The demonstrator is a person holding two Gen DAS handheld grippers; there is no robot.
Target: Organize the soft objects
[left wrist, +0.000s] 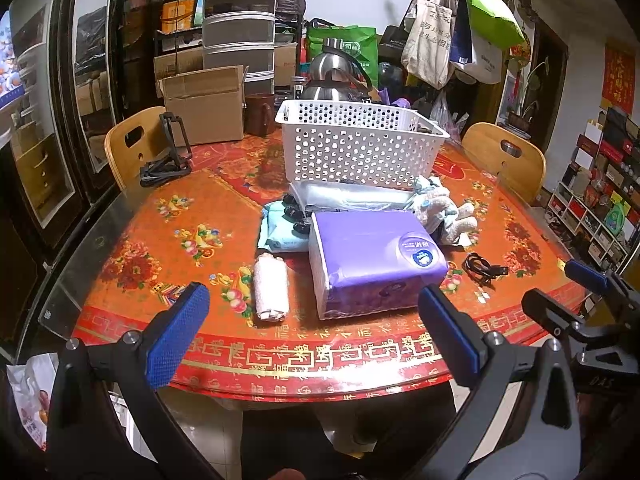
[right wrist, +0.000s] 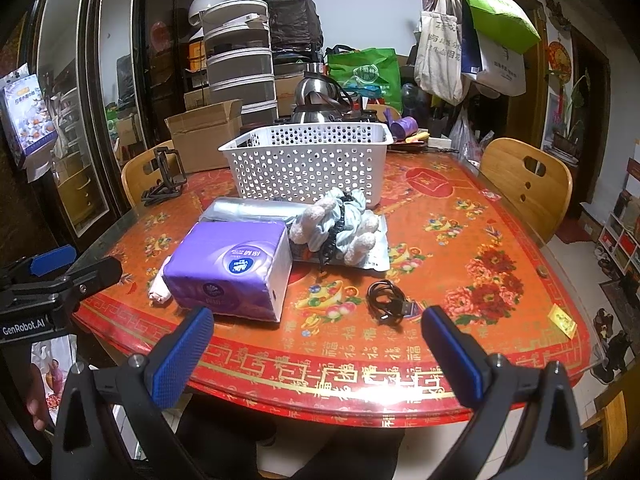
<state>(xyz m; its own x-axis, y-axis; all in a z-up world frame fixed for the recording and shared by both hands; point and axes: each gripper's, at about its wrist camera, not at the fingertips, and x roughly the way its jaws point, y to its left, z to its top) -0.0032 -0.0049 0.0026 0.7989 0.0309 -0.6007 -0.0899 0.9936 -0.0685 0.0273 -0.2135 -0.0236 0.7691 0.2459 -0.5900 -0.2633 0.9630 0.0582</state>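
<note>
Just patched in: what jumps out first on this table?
The purple tissue pack sits front and centre on the red patterned table, a rolled white towel just to its left. Behind stands the white perforated basket. Both tools, left and right, hover open at the near edge.

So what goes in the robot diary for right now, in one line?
left gripper: open, empty | right gripper: open, empty | purple tissue pack: on table | white basket: behind pack | stage: nothing picked up

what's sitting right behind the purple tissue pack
Behind the tissue pack lies a clear plastic-wrapped bundle, then the white basket. The pack covers the bundle's near edge, so its contents stay unclear.
</note>
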